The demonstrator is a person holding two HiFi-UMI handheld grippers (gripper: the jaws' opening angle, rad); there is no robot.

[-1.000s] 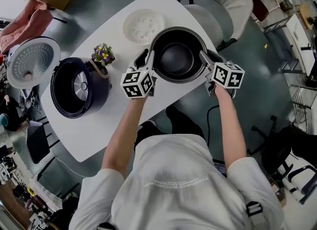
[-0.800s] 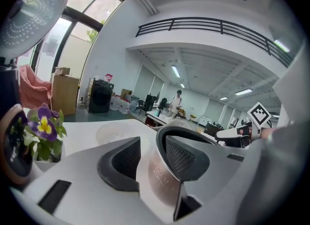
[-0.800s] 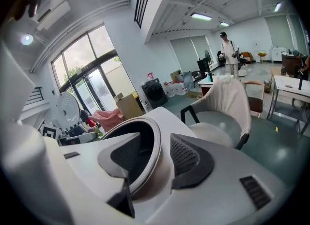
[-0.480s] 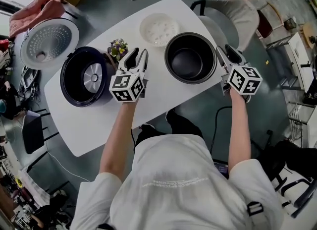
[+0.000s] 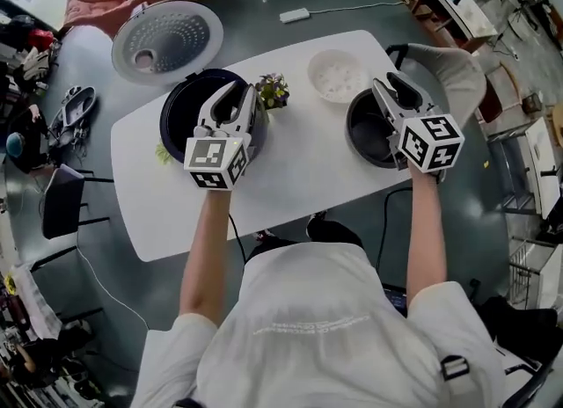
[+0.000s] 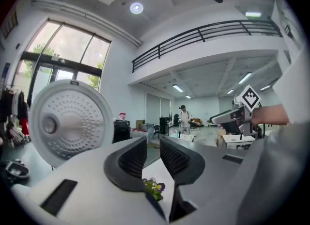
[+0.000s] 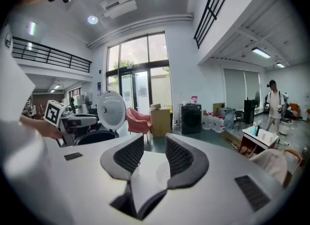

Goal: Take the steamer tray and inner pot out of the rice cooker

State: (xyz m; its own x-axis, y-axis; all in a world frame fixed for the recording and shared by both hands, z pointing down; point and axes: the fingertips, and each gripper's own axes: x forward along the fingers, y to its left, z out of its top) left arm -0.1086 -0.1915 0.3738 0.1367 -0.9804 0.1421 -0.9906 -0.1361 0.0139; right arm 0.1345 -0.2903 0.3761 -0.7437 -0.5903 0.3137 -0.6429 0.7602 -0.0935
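Observation:
The black inner pot (image 5: 369,129) stands on the white table (image 5: 290,173) at the right. Beside it lies the white steamer tray (image 5: 339,76). The dark rice cooker (image 5: 185,107) sits at the left with its perforated lid (image 5: 167,41) swung open. My left gripper (image 5: 237,94) hovers above the cooker's right rim, my right gripper (image 5: 389,85) above the pot. Both point nearly level, and their jaws have just been closing a little with nothing between them. In the left gripper view the left gripper (image 6: 152,146) is empty, as is the right gripper (image 7: 155,149) in its own view.
A small pot of flowers (image 5: 273,90) stands between the cooker and the tray. A grey chair (image 5: 449,72) is at the table's far right, a dark chair (image 5: 62,204) at its left. A power strip (image 5: 295,15) lies on the floor beyond.
Both grippers have come off the inner pot's rim and risen. The left one has swung left over the cooker. The pot now rests alone on the table.

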